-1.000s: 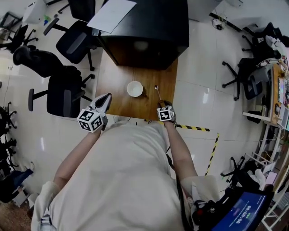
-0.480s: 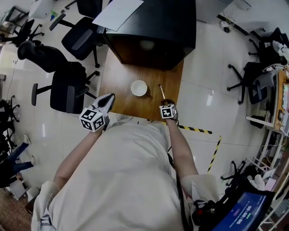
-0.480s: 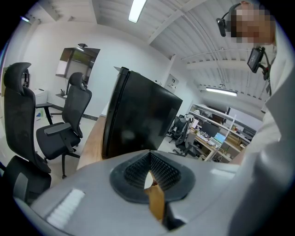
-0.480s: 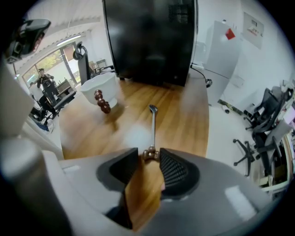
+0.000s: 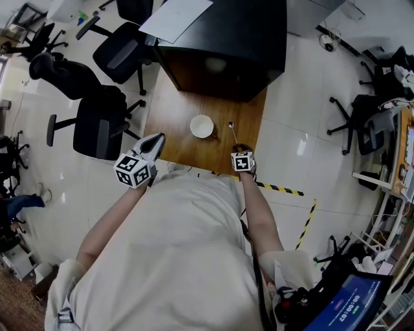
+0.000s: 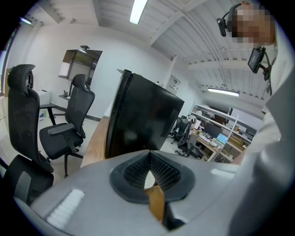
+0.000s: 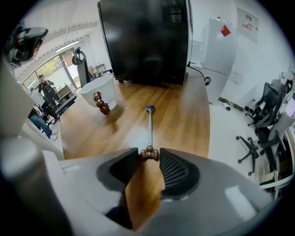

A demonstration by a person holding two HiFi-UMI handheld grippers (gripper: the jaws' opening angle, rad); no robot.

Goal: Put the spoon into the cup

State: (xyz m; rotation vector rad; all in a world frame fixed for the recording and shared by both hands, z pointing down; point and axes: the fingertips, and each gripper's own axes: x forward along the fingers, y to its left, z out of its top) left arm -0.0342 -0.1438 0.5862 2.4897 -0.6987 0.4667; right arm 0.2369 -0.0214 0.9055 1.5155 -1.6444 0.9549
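A white cup (image 5: 202, 126) stands on the wooden table (image 5: 171, 110); it is also in the right gripper view (image 7: 99, 90), with a brown beaded handle. A metal spoon (image 5: 232, 132) lies flat to the cup's right, bowl end away from me (image 7: 150, 122). My right gripper (image 5: 237, 148) points steeply down at the spoon's near end. Its jaws are closing, and the handle's knob sits between the tips (image 7: 150, 154) with a slim gap on each side. My left gripper (image 5: 155, 138) hovers off the table's near left corner, shut and empty (image 6: 148, 156).
A tall black cabinet (image 5: 226, 39) with a paper sheet (image 5: 176, 18) on top stands at the table's far end. Black office chairs (image 5: 97, 126) crowd the left side. Yellow-black floor tape (image 5: 278, 187) runs to the right of the table's near edge.
The head view has shifted a little, so the table sits slightly further right in the picture. Both grippers keep their places beside the table; the spoon and cup have not moved.
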